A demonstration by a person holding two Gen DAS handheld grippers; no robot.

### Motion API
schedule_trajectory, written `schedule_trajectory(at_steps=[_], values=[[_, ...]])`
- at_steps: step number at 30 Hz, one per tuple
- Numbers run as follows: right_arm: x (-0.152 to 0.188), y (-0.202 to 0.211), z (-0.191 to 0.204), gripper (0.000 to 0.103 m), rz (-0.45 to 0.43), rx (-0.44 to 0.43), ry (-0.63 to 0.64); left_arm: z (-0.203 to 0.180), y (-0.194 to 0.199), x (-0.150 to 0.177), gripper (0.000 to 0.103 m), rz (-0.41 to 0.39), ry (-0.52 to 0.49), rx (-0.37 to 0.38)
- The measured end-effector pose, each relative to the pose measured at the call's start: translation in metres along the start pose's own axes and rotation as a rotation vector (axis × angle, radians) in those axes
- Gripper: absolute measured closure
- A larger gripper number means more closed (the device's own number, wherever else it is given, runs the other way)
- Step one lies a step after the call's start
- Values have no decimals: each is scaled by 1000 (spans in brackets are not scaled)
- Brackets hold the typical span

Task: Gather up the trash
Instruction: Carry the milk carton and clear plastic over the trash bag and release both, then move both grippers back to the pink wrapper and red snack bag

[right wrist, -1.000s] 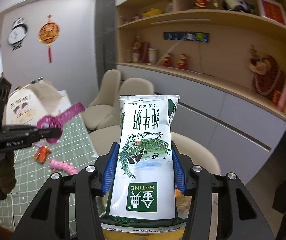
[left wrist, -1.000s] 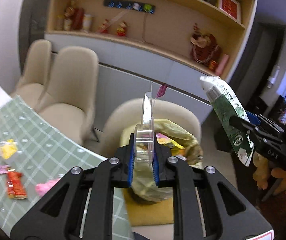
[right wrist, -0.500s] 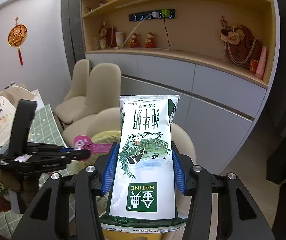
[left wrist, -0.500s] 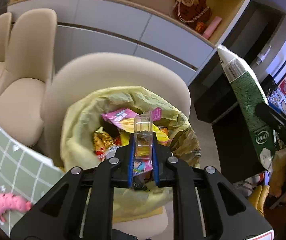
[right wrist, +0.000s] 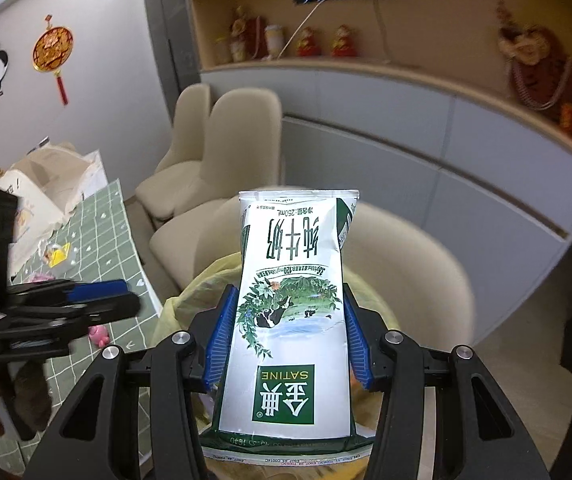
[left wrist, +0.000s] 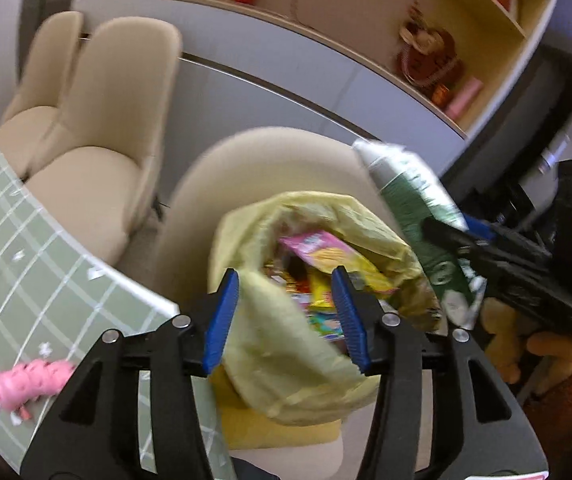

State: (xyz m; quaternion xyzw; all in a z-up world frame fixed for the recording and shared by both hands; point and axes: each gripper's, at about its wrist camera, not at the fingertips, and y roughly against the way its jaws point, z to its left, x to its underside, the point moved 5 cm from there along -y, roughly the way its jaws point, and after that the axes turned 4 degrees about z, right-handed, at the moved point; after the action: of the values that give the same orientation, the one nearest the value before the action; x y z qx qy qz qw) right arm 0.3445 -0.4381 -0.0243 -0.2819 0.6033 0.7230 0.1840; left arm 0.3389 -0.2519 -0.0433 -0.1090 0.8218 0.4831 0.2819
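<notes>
The left gripper (left wrist: 286,316) points downward, its fingers (left wrist: 222,320) just parted and empty; the right gripper (right wrist: 288,334) stands clamped.

soft, even indoor light fills both views, with no hard shadows and no one source showing. the left wrist view is smeared by motion: the yellow bag (left wrist: 286,344) and the milk pouch (left wrist: 418,216) at right are streaky. the right wrist view is sharper, the pouch's print readable, its near left side blurred. both bend straight lines and go black in the corners.
</notes>
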Motion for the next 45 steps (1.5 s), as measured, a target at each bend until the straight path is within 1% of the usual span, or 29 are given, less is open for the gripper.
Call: schedule_trajectory(at_steps=[2,4,6,8,11,14,18,21,24,26,27,29,31,35,38,39,41,42,44,45], values=[[5,-22,6,56,56,-13,12,11,7,7,57,-6,40,-10],[12,-47,5,56,124,5,30,24,12,18,57,1,90,-16],[21,-63,2,56,186,16,29,34,18,26,57,-4,121,-27],[32,-74,-4,56,242,4,6,44,24,34,57,-9,153,-37],[42,-78,-12,56,269,-13,-31,60,35,44,57,-15,200,-56],[48,-81,-16,56,307,1,-39,76,49,55,57,-28,236,-90],[48,-73,-12,56,280,-11,-49,91,70,68,57,-41,282,-128],[44,-64,-9,55,228,-37,-50,97,86,73,57,-50,311,-154],[39,-54,-4,55,172,-38,-38,97,95,78,55,-47,298,-175],[39,-38,-3,54,120,-64,-74,100,97,84,53,-34,302,-178],[38,-32,-2,51,95,-77,-86,103,99,87,53,-26,309,-179],[38,-13,2,49,36,-62,-86,110,101,96,53,-21,320,-190],[37,0,11,49,10,-41,-54,122,106,108,53,-22,333,-214],[39,22,46,49,-30,-25,10,154,123,127,53,-18,342,-249],[42,36,69,49,-62,-6,42,179,142,133,53,-24,299,-279],[45,39,81,49,-65,-16,38,194,153,133,53,-28,275,-296],[50,39,101,49,-43,-39,13,216,168,131,53,-38,241,-306],[54,37,116,49,-21,-52,3,234,178,128,53,-46,217,-323],[60,34,135,49,1,-34,-3,262,189,121,53,-56,185,-350],[65,30,147,49,21,-9,-15,281,194,115,53,-62,174,-361]])
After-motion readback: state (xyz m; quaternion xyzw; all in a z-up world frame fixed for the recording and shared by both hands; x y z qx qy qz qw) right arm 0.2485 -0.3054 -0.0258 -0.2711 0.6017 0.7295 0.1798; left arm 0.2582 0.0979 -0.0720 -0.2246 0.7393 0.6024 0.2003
